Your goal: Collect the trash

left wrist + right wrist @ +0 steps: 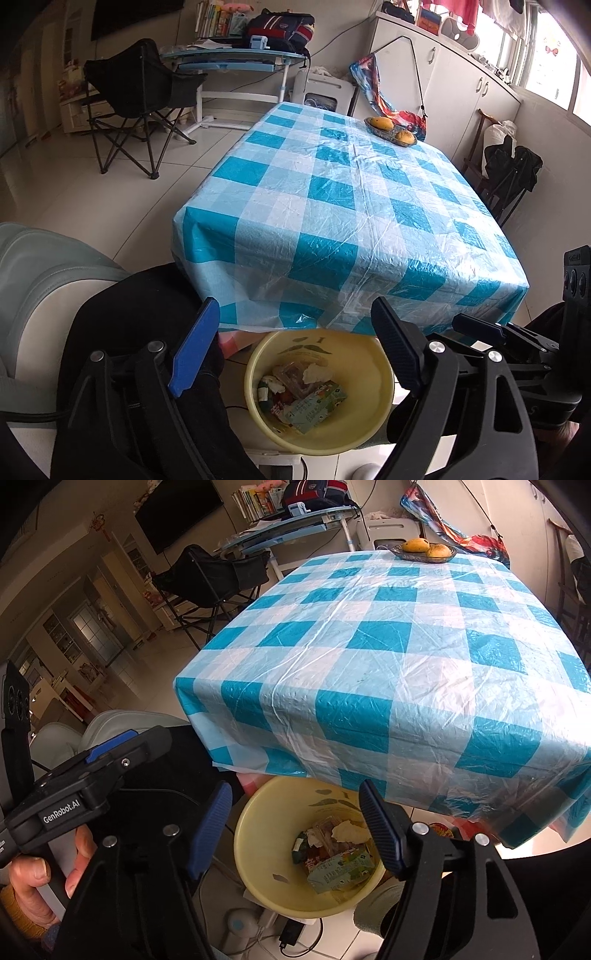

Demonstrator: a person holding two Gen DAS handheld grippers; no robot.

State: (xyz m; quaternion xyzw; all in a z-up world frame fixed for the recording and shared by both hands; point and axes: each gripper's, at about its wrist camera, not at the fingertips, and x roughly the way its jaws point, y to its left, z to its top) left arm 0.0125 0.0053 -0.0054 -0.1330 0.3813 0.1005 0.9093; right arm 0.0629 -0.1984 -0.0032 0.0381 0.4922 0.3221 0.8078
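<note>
A yellow waste bin (380, 402) stands on the floor below the table's near edge; it also shows in the right wrist view (258, 867). Inside lie trash pieces: a green carton (317, 406) (338, 871), crumpled paper (314, 371) (349, 830) and wrappers. My left gripper (295, 339) is open and empty, held above the bin. My right gripper (295, 819) is open and empty, also above the bin. The left gripper's body shows at the left of the right wrist view (74, 786).
The table under a blue-and-white checked cloth (343, 206) (388, 657) carries a dish of mangoes (391, 131) (424, 550) at its far end. A grey seat (40, 295) is at the left. A folding chair (136, 99) and a desk (236, 59) stand beyond.
</note>
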